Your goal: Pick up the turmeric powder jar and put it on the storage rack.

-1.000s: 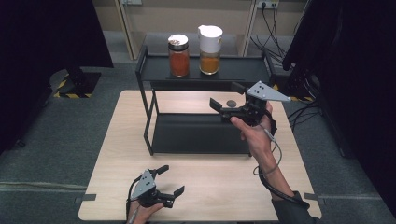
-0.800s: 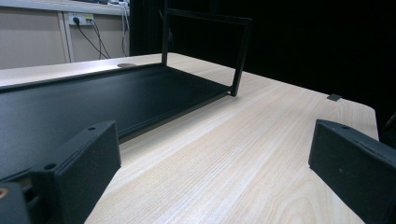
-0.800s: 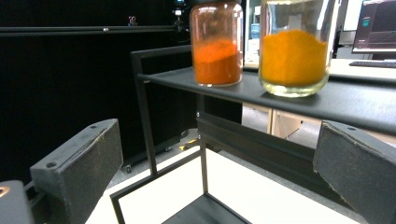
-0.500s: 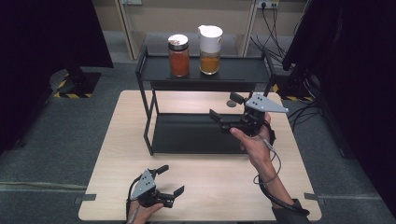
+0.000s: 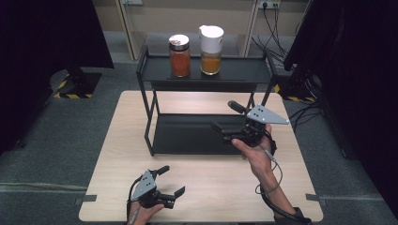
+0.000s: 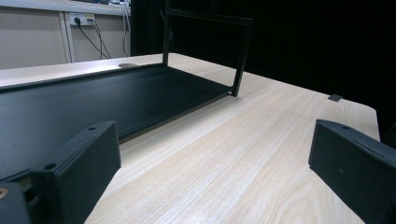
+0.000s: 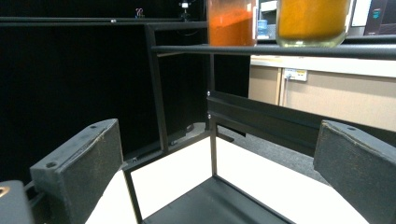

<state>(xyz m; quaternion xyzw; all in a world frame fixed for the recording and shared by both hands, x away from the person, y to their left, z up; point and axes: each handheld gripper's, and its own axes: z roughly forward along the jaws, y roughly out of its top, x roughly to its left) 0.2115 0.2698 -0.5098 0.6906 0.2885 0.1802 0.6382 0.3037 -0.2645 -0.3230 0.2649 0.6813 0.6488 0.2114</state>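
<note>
A black two-tier rack (image 5: 145, 89) stands at the back of the wooden table (image 5: 281, 187). On its top shelf stand a jar of red-orange powder (image 5: 179, 56) with a dark lid and, to its right, a jar of yellow-orange powder (image 5: 210, 45) with a white lid. The red-orange jar (image 7: 232, 22) and the yellow-orange jar (image 7: 312, 21) sit high in the right gripper view. My right gripper (image 5: 227, 117) hangs open over the right end of the lower shelf (image 5: 187, 133), holding nothing. My left gripper (image 5: 171, 181) rests open and holding nothing near the table's front edge. Its view looks across the lower shelf (image 6: 70, 102).
The table's front middle and right is bare wood. Dark curtains stand on both sides. A yellow-black striped base (image 5: 70, 86) sits on the grey floor at the left. Cables (image 5: 274, 23) hang by the back wall.
My right gripper has dropped lower and come nearer the table's front, from by the rack's top right corner to over the lower shelf's right end. The left gripper has stayed put.
</note>
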